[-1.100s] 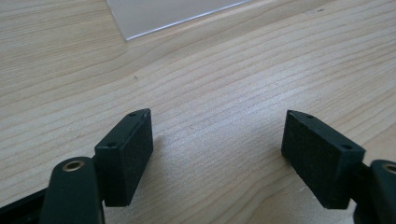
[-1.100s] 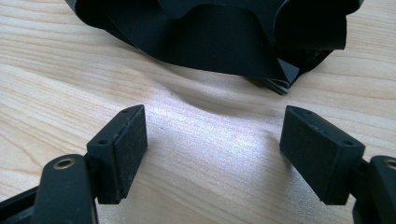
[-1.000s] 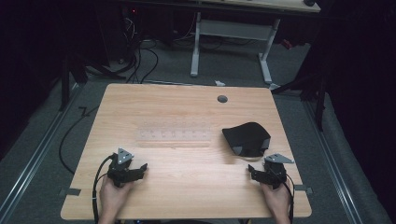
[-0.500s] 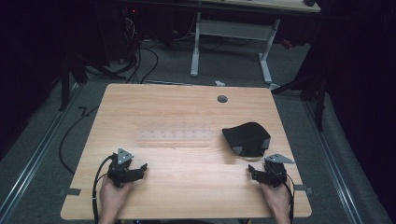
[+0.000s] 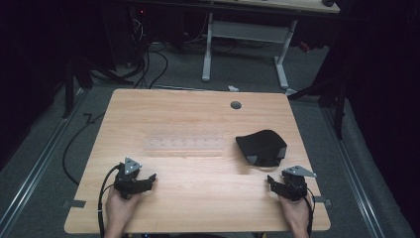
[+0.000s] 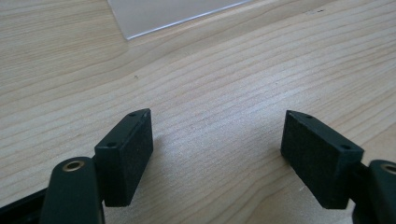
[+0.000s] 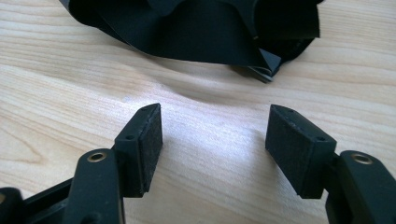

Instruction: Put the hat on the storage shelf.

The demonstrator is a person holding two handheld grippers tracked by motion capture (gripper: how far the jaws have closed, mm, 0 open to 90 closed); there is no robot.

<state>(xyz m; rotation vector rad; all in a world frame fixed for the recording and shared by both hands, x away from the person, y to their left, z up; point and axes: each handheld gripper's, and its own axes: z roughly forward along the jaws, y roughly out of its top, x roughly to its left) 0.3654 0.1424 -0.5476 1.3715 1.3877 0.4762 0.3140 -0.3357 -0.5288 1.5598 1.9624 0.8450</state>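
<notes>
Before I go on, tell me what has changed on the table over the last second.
Nothing visibly changed. The left gripper and right gripper rest open at the near edge, holding nothing, and the black cloth and clear plastic sheet lie where they were.

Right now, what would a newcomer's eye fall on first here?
The crumpled black cloth on the right half of the wooden table, just ahead of the right claw. Then the left claw near the front left edge, both open and holding nothing. A faint clear sheet lies mid-table.
</notes>
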